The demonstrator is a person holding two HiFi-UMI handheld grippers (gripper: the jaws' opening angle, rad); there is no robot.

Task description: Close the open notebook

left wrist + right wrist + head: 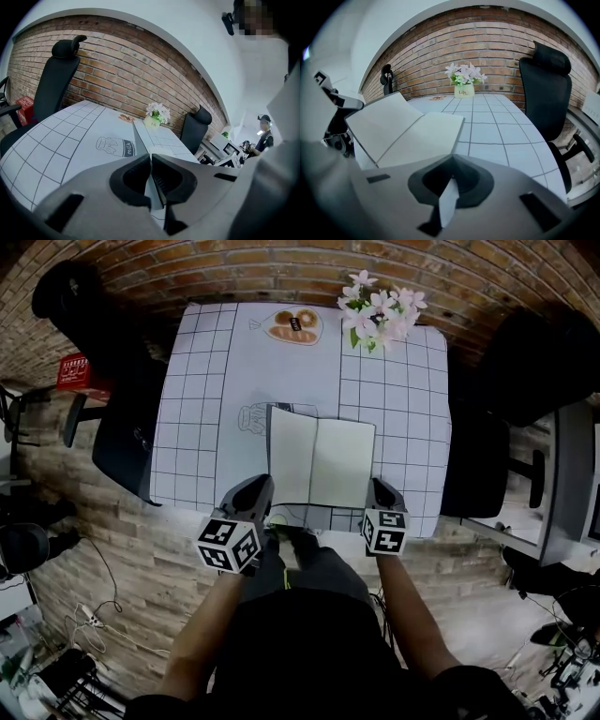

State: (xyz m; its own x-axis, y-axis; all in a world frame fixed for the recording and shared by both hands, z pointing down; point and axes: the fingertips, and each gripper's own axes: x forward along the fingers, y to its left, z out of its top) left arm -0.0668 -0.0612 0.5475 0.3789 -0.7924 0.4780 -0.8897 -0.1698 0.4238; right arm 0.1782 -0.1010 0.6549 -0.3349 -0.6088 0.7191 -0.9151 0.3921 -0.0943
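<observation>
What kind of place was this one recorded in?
Probably an office or studio room: a brick wall behind, black office chairs pulled up on both sides, and a table covered with a printed grid cloth.

Brick wall (pixel 281 268), blk office chairs (pixel 544 362), grid-cloth table (pixel 197 427), wood-plank floor (pixel 122 596).

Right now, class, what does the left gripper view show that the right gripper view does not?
Only the left gripper view: the milk jar drawing on the tablecloth and a person in a cap at far right. Only the right gripper view: the open page faces of the notebook. Both: the flower pot, the brick wall, a black chair, and a notebook sheet clamped in the jaws of the left hand-held gripper and of the right hand-held gripper.
</observation>
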